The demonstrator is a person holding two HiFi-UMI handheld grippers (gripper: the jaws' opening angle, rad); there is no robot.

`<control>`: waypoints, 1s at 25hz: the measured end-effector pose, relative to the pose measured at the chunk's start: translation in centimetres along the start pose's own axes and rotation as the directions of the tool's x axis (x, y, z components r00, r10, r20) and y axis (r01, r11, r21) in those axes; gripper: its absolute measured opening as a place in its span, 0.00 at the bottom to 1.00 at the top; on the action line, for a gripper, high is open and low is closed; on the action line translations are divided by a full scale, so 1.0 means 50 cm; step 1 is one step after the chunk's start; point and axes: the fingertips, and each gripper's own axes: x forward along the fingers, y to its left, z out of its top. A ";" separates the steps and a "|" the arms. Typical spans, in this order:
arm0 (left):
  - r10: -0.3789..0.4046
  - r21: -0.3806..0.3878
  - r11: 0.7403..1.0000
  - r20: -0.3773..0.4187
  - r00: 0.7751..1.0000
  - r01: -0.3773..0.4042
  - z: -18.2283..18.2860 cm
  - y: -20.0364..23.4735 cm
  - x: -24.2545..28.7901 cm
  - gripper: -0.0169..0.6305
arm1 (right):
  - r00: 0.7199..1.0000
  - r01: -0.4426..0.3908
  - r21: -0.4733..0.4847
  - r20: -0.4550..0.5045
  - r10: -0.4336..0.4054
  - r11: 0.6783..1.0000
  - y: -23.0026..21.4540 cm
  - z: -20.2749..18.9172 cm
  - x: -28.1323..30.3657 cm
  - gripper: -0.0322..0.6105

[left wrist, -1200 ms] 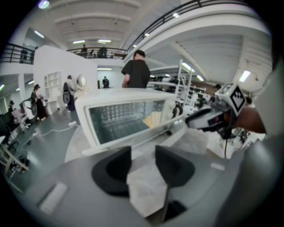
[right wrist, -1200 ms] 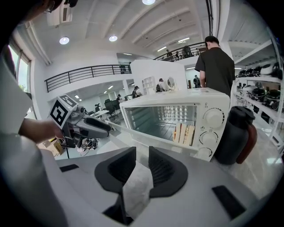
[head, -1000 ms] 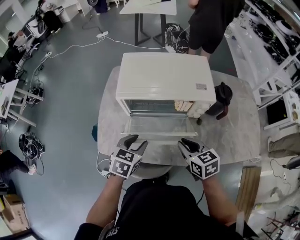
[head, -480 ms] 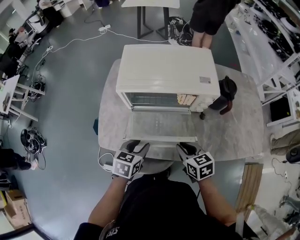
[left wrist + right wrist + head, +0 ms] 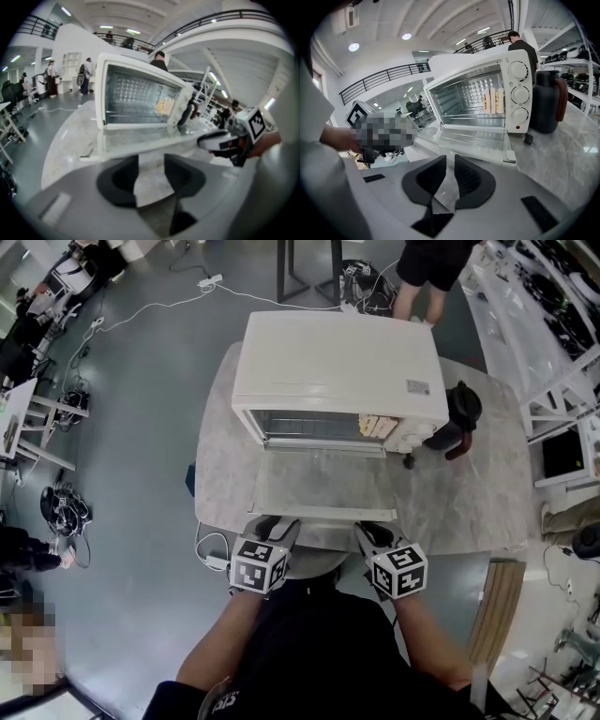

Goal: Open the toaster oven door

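Note:
The white toaster oven point(image 5: 337, 371) stands in the middle of the marble table point(image 5: 469, 502). Its glass door point(image 5: 323, 486) lies folded down flat toward me, so the cavity and rack show in the right gripper view point(image 5: 473, 101). My left gripper point(image 5: 274, 525) hovers at the table's near edge, just short of the door's front left corner, open and empty point(image 5: 151, 171). My right gripper point(image 5: 375, 532) sits just short of the door's front right corner. Its jaws point(image 5: 450, 176) have just been closing to a narrow gap, with nothing between them.
A black jug point(image 5: 459, 423) stands right of the oven, with a small black plug point(image 5: 410, 462) on the table in front of it. A person stands behind the table, and shelving runs along the right. Cables lie on the floor at the left.
Both grippers have sunk a little at the table's near edge. The door lies flat in every frame. The right jaws look narrower.

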 end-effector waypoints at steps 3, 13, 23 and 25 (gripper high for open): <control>0.002 0.016 1.000 -0.031 1.000 -0.002 -0.015 -0.002 -0.004 0.30 | 1.000 -0.012 0.026 -0.013 0.012 1.000 0.000 -0.012 0.004 0.12; -0.033 -0.006 0.999 -0.106 0.994 0.033 -0.072 0.002 -0.004 0.29 | 0.999 -0.004 0.064 -0.039 0.007 0.998 -0.007 -0.071 0.035 0.07; -0.050 0.013 0.999 -0.094 0.994 0.051 -0.058 -0.004 -0.016 0.29 | 0.994 -0.004 0.161 -0.110 0.023 0.987 -0.018 -0.135 0.077 0.06; -0.040 0.014 0.999 -0.091 0.995 0.041 -0.052 0.007 -0.011 0.29 | 0.992 -0.007 0.173 -0.123 0.029 0.985 -0.020 -0.144 0.084 0.06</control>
